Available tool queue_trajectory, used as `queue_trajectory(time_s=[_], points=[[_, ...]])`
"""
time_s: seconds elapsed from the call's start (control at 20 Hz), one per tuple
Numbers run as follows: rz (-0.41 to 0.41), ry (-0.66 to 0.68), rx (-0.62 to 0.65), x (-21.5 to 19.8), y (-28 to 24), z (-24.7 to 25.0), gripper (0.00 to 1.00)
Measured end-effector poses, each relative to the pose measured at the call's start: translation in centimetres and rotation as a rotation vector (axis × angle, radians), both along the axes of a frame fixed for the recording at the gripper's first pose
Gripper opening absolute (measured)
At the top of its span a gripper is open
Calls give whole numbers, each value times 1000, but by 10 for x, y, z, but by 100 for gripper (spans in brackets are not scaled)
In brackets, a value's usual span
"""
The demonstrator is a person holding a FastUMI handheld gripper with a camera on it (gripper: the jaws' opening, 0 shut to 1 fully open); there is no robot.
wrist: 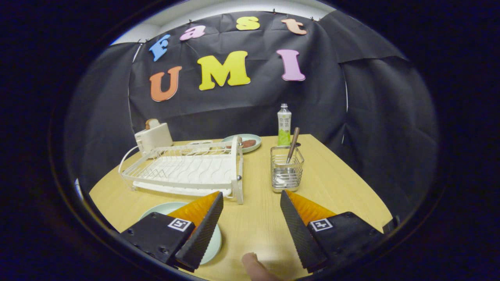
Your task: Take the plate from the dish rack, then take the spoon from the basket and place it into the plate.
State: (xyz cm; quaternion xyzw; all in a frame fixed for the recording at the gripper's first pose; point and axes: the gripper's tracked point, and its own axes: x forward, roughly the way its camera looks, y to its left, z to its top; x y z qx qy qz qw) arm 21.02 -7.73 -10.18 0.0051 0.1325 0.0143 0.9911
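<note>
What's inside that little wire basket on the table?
A spoon stands in the wire basket, its handle leaning out over the rim. Its bowl end is hard to make out behind the wires. The open gripper is empty, short of the basket.

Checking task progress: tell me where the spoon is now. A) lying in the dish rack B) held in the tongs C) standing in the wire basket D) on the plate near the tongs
C: the spoon stands in the wire basket, beyond the open, empty tongs.
</note>
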Motion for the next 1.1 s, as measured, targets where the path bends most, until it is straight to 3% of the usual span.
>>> queue_trajectory(time_s=[0.25,0.55,0.95,1.1], points=[[9,-52,-10,48,-25,31,100],[-57,-67,-46,122,-74,55,100],[8,22,67,205,-94,59,100],[37,79,132,218,-91,47,94]])
